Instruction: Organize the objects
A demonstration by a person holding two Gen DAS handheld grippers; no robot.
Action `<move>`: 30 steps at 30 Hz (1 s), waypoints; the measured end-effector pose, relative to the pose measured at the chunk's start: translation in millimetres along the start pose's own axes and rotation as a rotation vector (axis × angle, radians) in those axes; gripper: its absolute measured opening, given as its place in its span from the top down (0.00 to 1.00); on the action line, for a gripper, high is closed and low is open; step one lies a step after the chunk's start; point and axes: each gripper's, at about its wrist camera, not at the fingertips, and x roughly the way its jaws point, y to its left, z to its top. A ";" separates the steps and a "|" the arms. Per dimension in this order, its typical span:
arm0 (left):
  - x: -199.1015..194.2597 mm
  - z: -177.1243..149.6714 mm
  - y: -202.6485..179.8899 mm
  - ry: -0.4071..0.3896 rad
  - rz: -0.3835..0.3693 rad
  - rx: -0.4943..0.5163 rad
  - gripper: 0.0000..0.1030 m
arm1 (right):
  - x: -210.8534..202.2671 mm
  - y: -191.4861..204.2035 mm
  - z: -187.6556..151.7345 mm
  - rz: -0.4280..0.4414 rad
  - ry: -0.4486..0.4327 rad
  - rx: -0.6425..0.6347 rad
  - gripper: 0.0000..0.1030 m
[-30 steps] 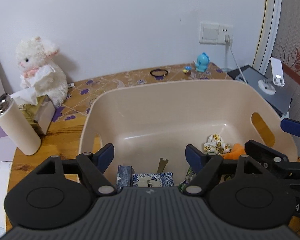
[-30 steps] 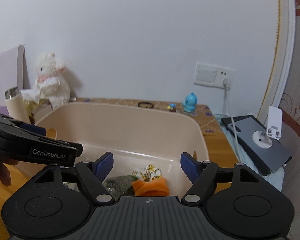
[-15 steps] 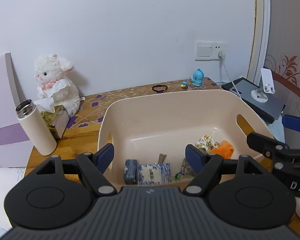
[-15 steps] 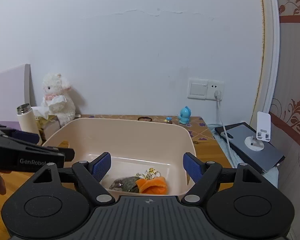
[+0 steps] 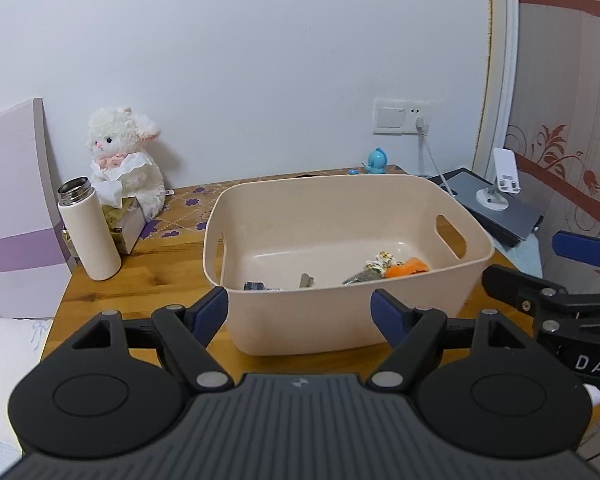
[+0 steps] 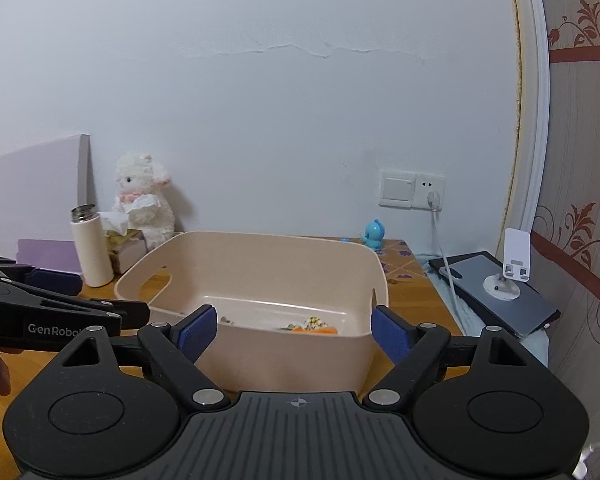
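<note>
A beige plastic bin [image 5: 340,316] stands on the wooden table [image 5: 148,280]; it also shows in the right wrist view [image 6: 284,356]. Inside lie an orange item [image 5: 407,268], a patterned cloth piece [image 5: 382,259], a dark packet [image 5: 362,277] and a blue box [image 5: 256,286]. My left gripper [image 5: 300,314] is open and empty, in front of the bin's near wall. My right gripper [image 6: 294,334] is open and empty, also before the bin. Each gripper shows at the edge of the other's view.
A white thermos [image 5: 89,230], a tissue box [image 5: 126,220] and a white plush lamb [image 5: 126,160] stand at the left. A blue toy [image 5: 377,161] is at the back by the wall socket [image 5: 400,122]. A tablet with a phone stand [image 5: 496,196] lies at the right.
Both grippers have pulled back and up from over the bin, so the whole bin and more of the table now show. Both stay open and empty.
</note>
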 end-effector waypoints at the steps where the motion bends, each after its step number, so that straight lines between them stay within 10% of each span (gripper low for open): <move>1: -3.6 -2.0 -0.1 -0.003 -0.002 -0.001 0.23 | -4.4 1.1 -1.9 0.004 -0.001 0.001 0.17; 30: -84.7 -78.4 9.2 0.024 -0.027 -0.068 0.22 | -74.8 24.1 -61.9 0.072 0.050 0.000 0.11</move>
